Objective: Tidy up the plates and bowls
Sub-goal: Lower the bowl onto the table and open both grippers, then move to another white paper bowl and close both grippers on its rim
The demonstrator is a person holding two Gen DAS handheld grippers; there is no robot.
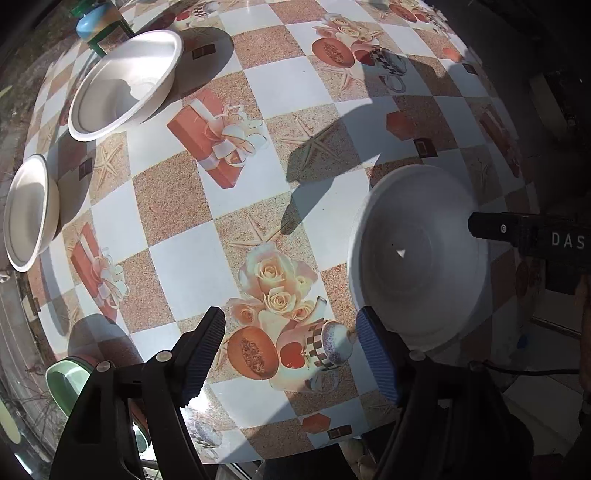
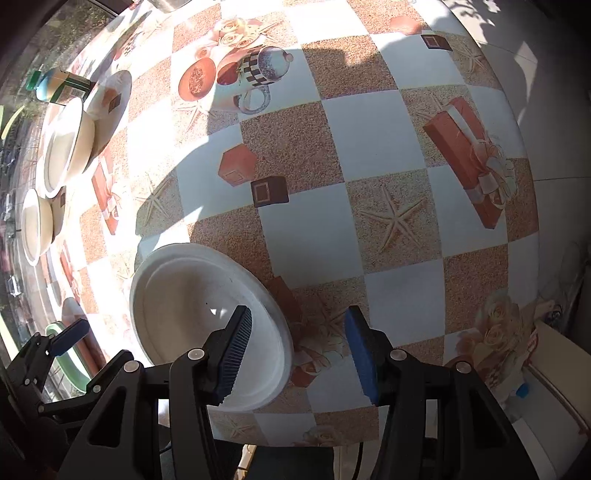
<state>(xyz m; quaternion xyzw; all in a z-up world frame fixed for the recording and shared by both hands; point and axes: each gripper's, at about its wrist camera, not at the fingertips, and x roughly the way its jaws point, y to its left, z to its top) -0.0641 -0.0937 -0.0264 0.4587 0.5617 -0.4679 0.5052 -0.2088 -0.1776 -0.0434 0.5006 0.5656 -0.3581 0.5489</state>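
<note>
A white bowl [image 2: 192, 314] stands upright near the table's front edge. My right gripper [image 2: 299, 354] is open and straddles its near right rim, one pad inside the bowl and the other outside. In the left wrist view the same bowl [image 1: 413, 258] lies to the right, with a black finger [image 1: 491, 229] of the right gripper over its rim. My left gripper [image 1: 291, 354] is open and holds nothing, low over the tablecloth left of that bowl. Two more white bowls [image 1: 125, 81] [image 1: 29, 210] sit along the far left side.
The table [image 1: 258, 184] has a checked cloth printed with roses, gift boxes and starfish. A green dish [image 1: 70, 380] sits at the near left corner, and a bottle with a blue and green top [image 1: 92, 22] stands behind the far bowl. Floor shows past the right edge [image 2: 554, 221].
</note>
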